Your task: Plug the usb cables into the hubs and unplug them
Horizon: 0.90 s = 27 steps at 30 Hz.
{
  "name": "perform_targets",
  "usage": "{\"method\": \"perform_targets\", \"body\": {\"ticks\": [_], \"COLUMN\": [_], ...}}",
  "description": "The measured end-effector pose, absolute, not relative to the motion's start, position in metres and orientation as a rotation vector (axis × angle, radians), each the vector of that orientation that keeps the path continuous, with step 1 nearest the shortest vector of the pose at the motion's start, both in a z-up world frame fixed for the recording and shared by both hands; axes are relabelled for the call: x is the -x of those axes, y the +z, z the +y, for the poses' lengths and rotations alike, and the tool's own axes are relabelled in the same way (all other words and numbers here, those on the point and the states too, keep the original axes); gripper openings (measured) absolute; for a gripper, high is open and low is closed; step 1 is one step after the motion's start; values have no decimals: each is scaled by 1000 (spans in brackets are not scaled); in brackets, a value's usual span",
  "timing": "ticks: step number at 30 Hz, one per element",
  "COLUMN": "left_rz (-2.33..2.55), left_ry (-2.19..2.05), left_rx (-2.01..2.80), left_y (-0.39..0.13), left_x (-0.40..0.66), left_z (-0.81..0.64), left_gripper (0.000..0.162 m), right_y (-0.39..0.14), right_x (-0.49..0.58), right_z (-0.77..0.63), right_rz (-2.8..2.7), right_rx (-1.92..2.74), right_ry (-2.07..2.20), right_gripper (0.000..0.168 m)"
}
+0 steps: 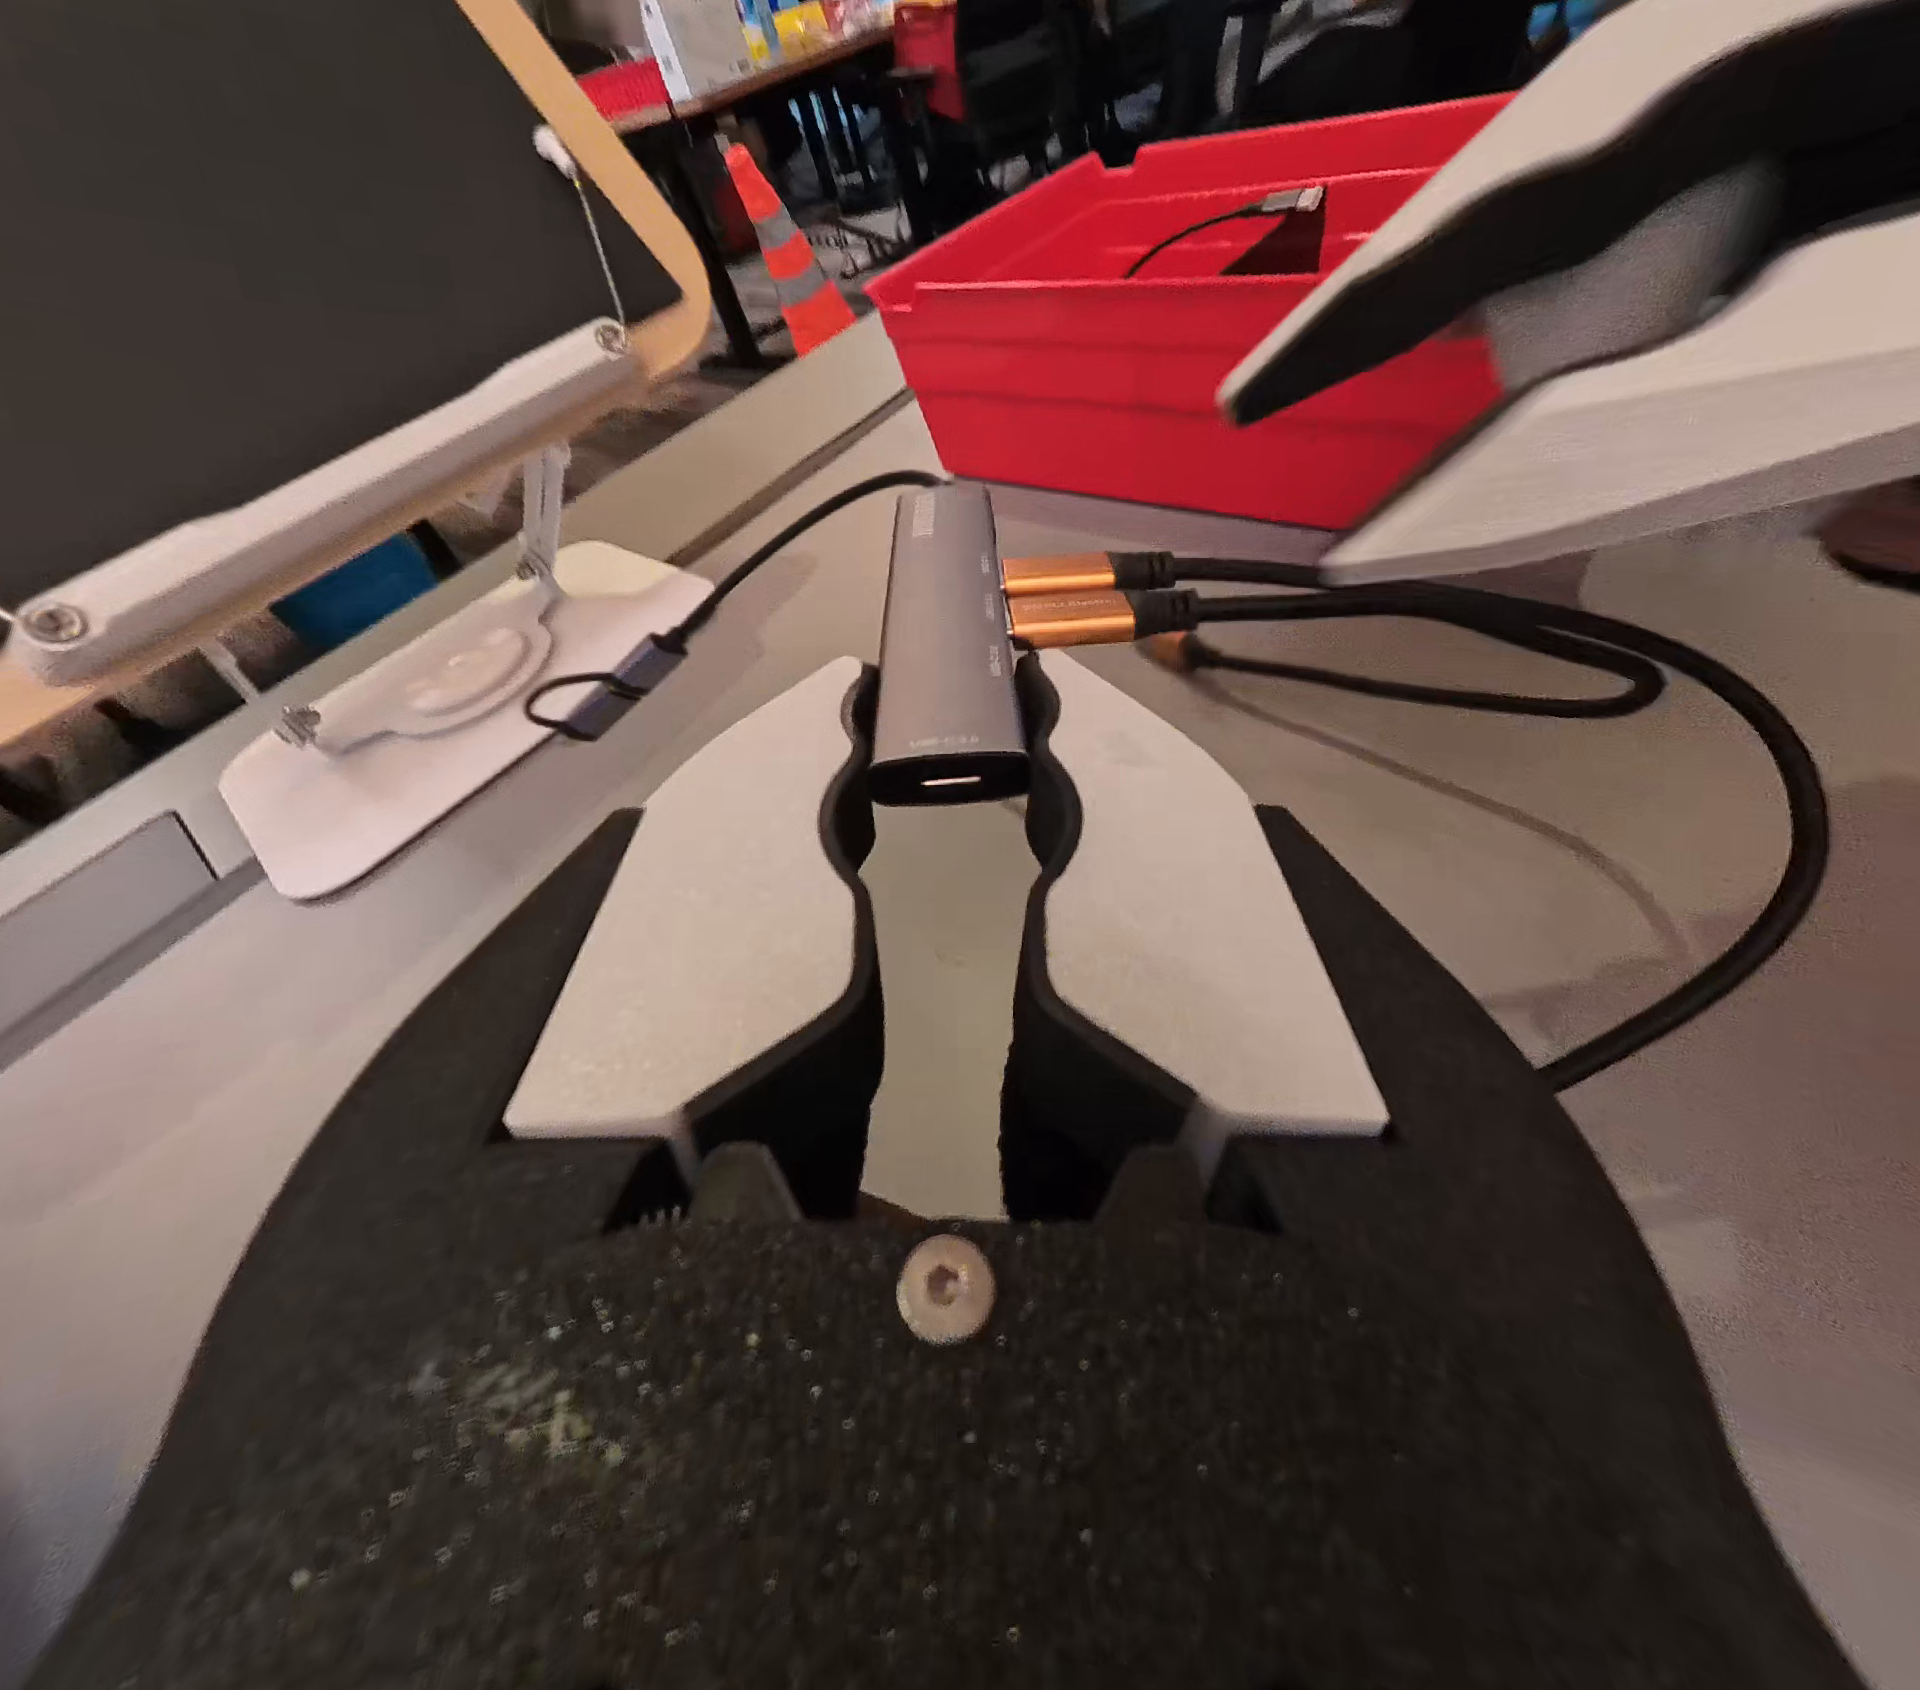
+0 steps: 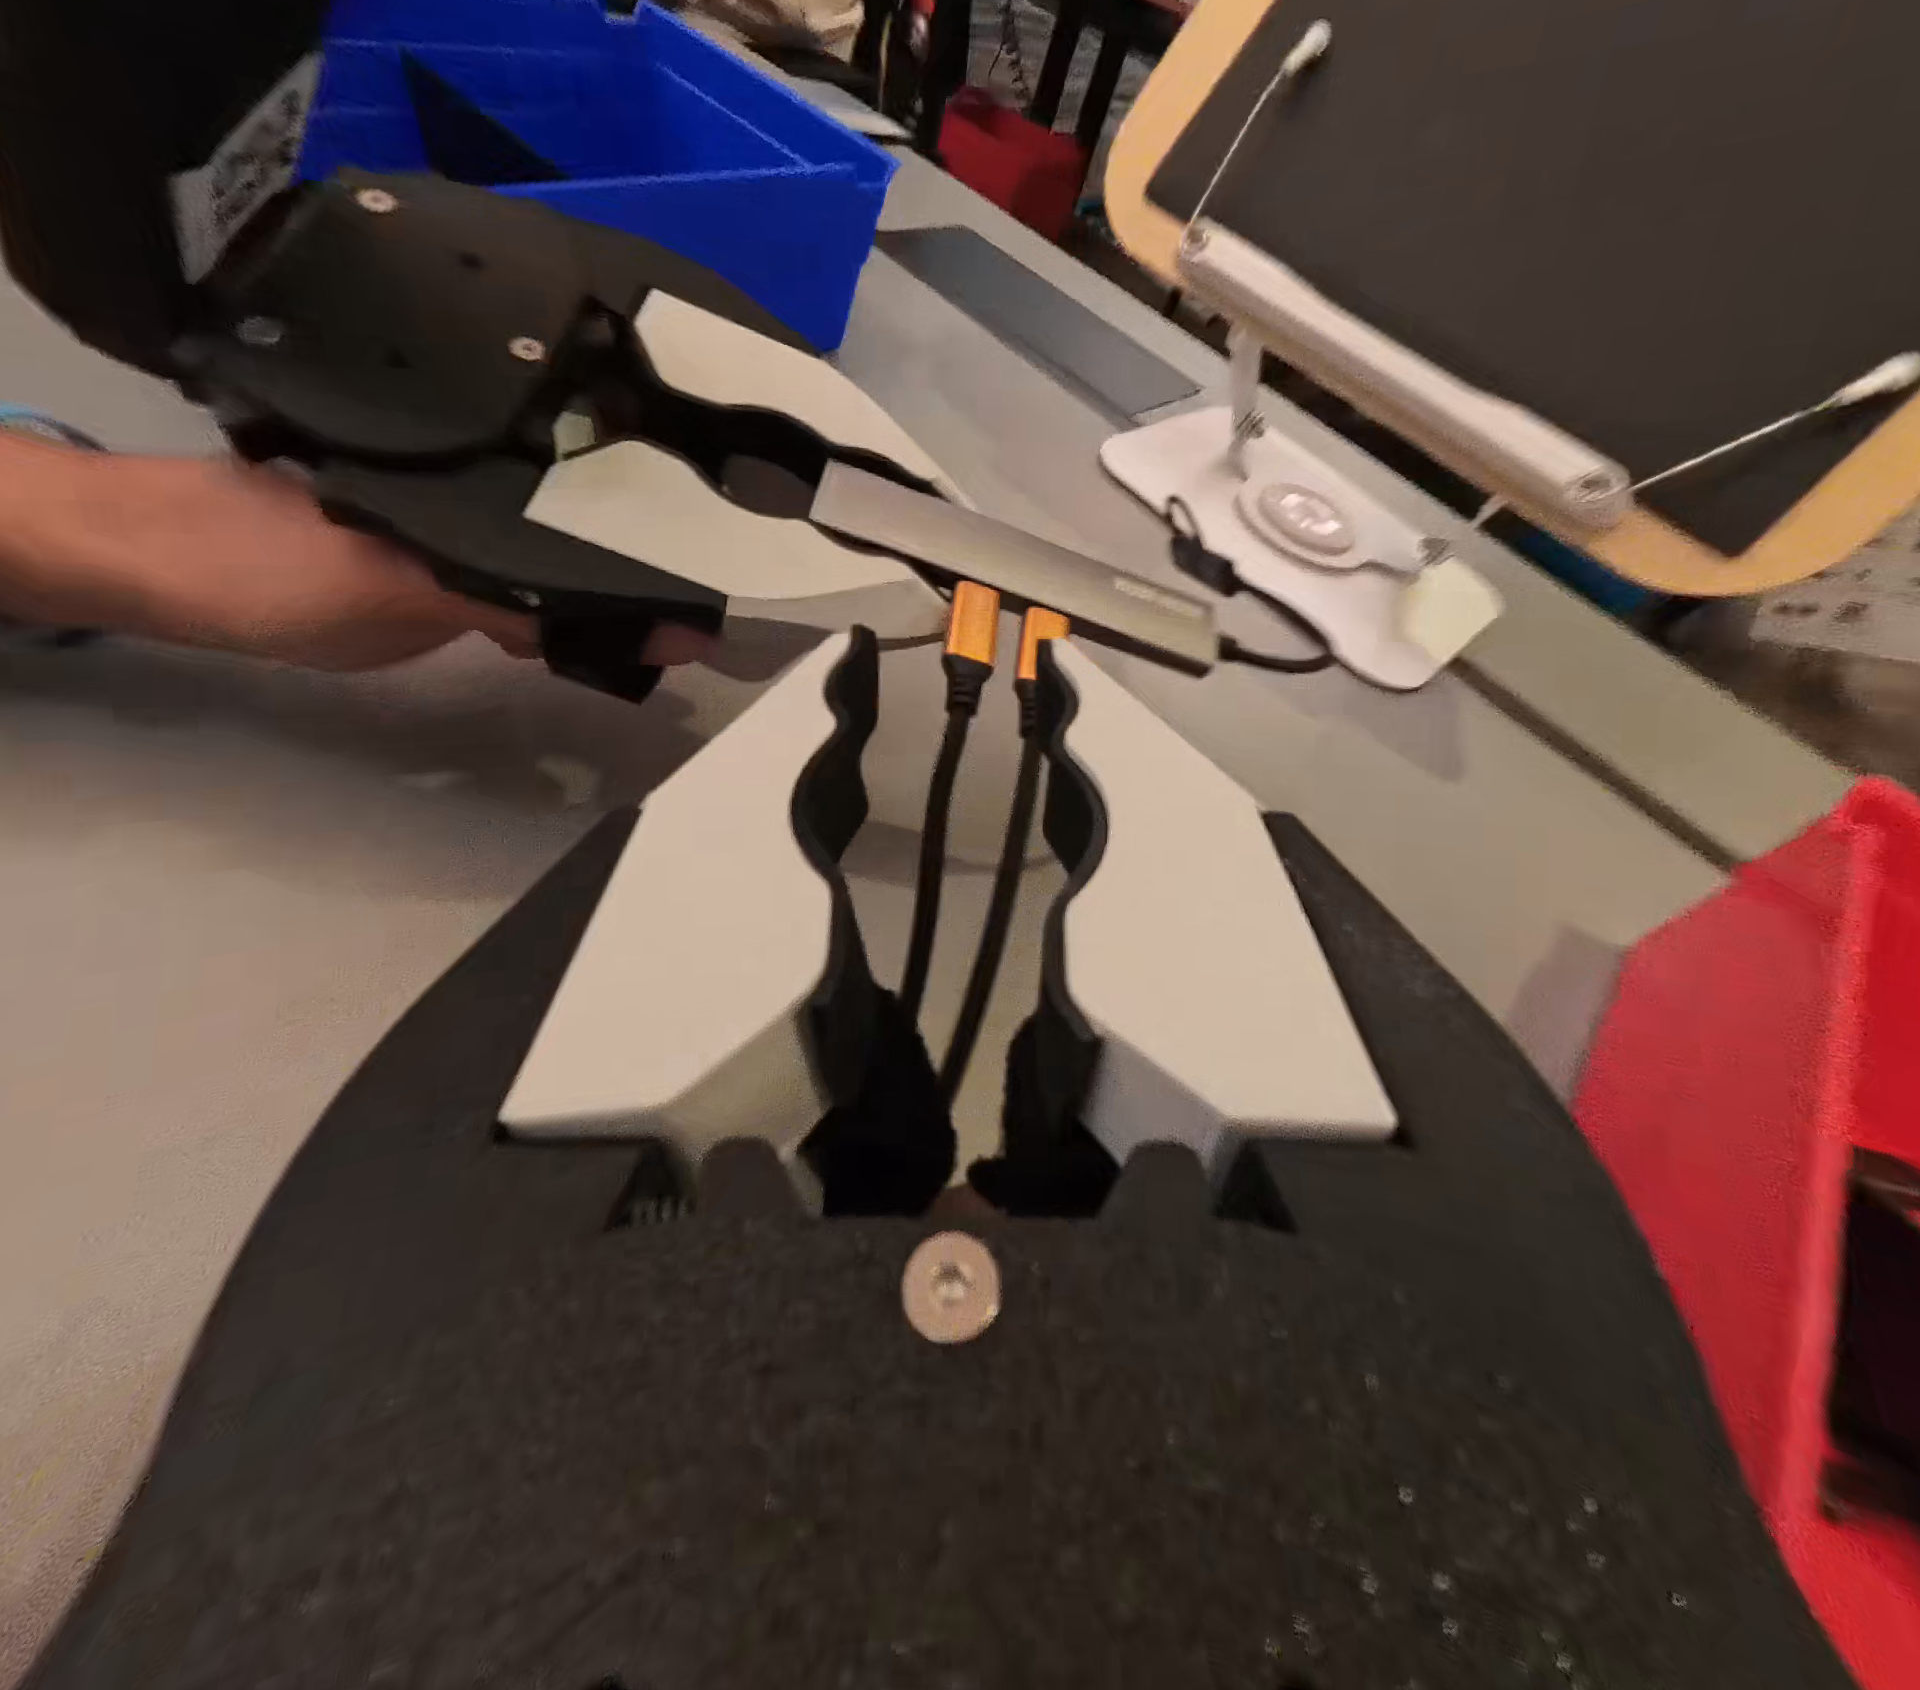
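The red bin is cut off at the right edge; distant desks are blurred.

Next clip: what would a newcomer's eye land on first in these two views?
First, the grey hub, clamped between the left gripper fingers at the centre, with two orange plugs seated in its side. The right gripper hangs open just before those plugs, their black cables running back between its fingers. Behind stand a red bin and a blue bin, with a tilted dark tablet on a white stand beside the hub.
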State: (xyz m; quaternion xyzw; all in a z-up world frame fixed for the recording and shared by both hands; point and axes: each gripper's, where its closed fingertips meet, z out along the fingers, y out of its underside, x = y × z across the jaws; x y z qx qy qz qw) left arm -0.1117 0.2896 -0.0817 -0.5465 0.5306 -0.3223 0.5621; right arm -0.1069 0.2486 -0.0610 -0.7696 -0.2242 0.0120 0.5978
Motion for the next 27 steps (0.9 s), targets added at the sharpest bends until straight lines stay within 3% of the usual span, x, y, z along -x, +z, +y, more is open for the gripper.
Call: {"method": "perform_targets", "body": {"ticks": [3, 6, 11, 14, 27], "left_rz": [1223, 1237, 1226, 1232, 1188], "left_ry": [-738, -673, -695, -699, -733], "left_rx": [1188, 1158, 1195, 1198, 1314], "left_y": [-83, -86, -89, -93, -98], "left_x": [110, 110, 111, 112, 112], "left_z": [281, 278, 280, 278, 283], "left_gripper": [25, 25, 25, 25, 25], "right_y": [-81, -86, -93, -94, -96], "right_x": [112, 108, 109, 107, 106], "right_z": [255, 254, 253, 255, 255], "right_rz": [-453, -449, -414, -382, -294], "right_rx": [1869, 1856, 1866, 1850, 1885], "right_ry": [198, 171, 165, 173, 220], "right_gripper": [26, 16, 18, 10, 9]}}
